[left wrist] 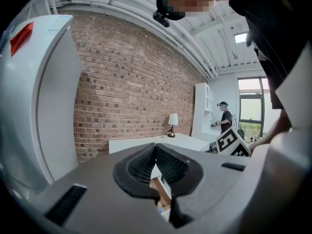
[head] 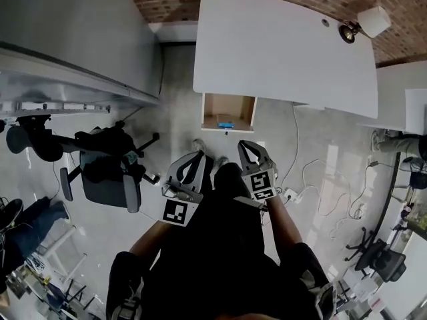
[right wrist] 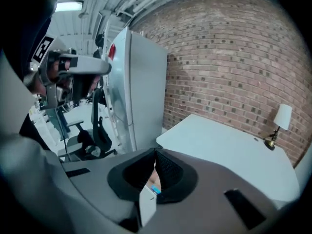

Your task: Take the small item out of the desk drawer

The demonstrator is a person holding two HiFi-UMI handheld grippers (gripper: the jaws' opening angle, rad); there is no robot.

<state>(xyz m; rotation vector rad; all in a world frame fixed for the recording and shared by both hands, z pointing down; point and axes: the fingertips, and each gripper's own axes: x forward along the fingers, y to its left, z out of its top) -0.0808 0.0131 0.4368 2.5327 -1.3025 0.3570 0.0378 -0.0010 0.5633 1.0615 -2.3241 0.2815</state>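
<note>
A white desk stands against the brick wall, and its wooden drawer hangs open below the front edge. A small blue item lies inside the drawer. Both grippers are held close to the person's body, short of the drawer. The left gripper is shut with nothing in it, and so is the right gripper. In the left gripper view, the closed left gripper hides most of the drawer. In the right gripper view, the right gripper is also closed, and the blue item peeks through below its tips.
A table lamp stands on the desk's far right corner. A black office chair sits on the floor to the left. Cables and a power strip lie to the right. A tall white cabinet is at the left.
</note>
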